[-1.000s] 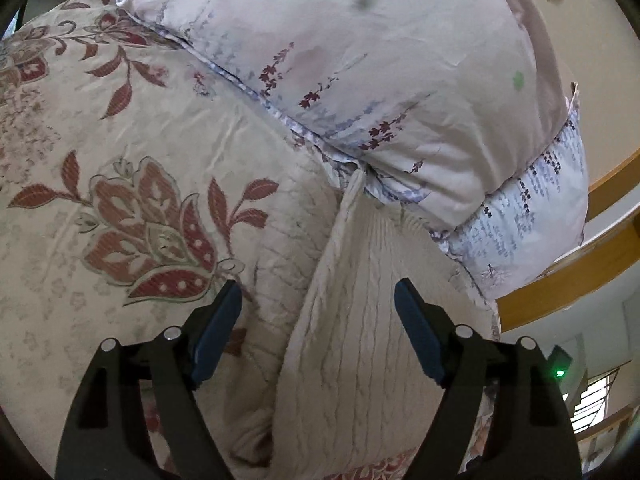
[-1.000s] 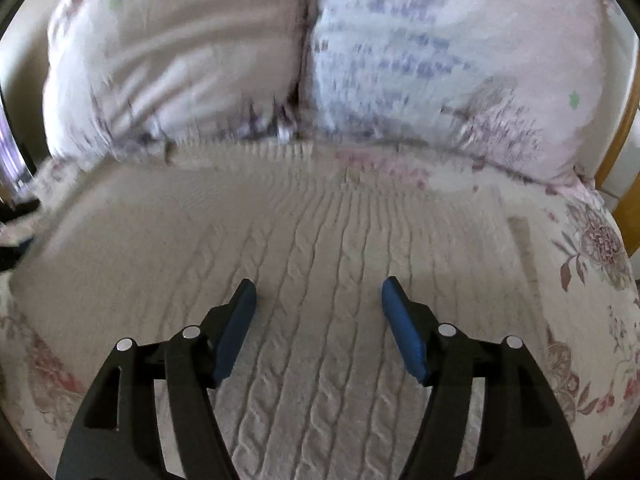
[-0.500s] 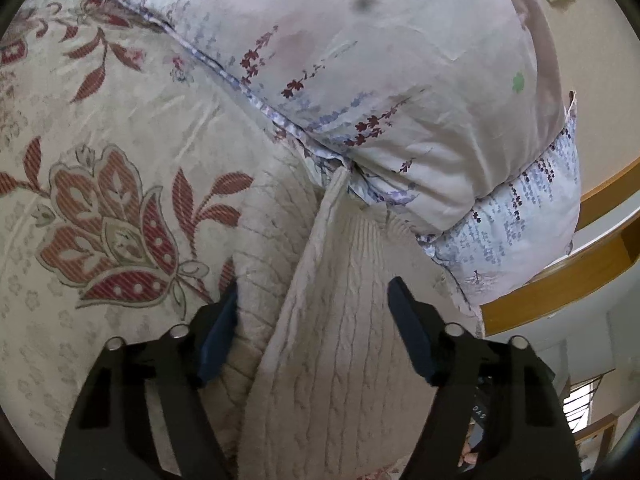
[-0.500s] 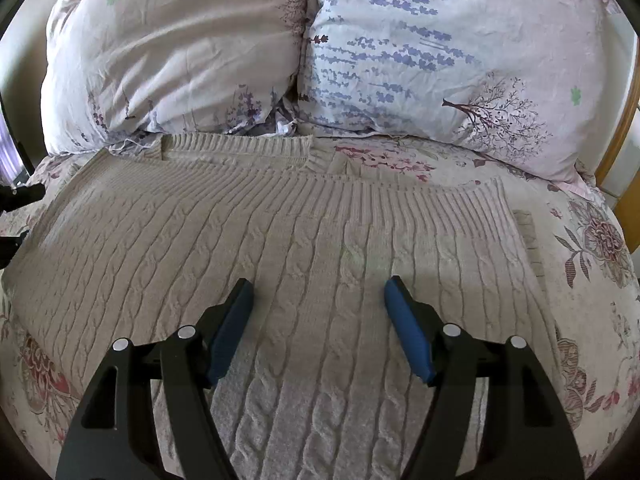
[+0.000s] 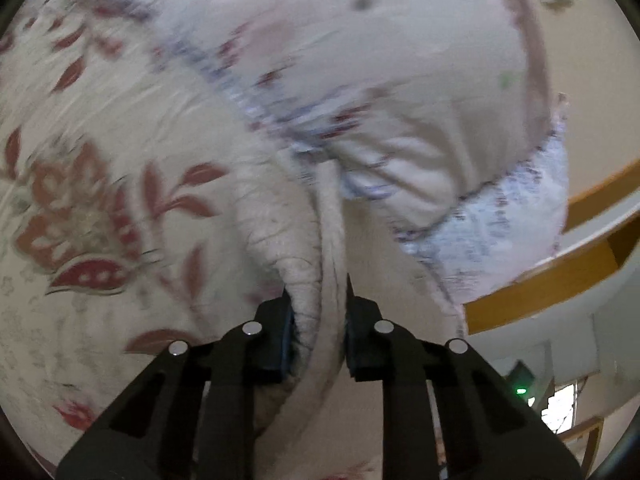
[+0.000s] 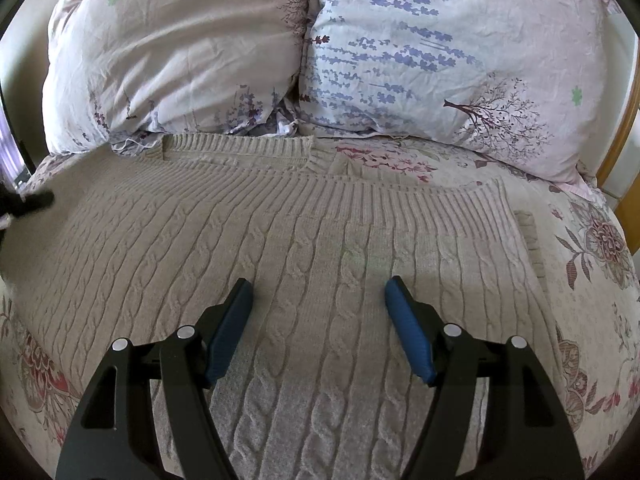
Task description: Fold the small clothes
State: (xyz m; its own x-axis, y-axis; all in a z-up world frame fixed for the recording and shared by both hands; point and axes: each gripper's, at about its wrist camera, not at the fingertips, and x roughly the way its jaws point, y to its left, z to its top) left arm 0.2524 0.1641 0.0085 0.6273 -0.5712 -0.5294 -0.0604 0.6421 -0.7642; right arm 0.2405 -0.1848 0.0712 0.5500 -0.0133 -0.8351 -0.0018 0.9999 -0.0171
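A cable-knit sweater (image 6: 280,248) lies mostly flat on the bed (image 6: 592,280) below 2 pillows (image 6: 440,60), folding barely begun: left gripper (image 5: 318,312) pinches its edge, right gripper (image 6: 318,304) hovers spread.

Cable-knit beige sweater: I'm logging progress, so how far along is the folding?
Early. Done: the cable-knit beige sweater lies spread flat on the floral bedspread, below the two floral pillows. In hand: the left gripper pinches the sweater's bunched edge. Left: every fold; the right gripper hovers open over the knit.
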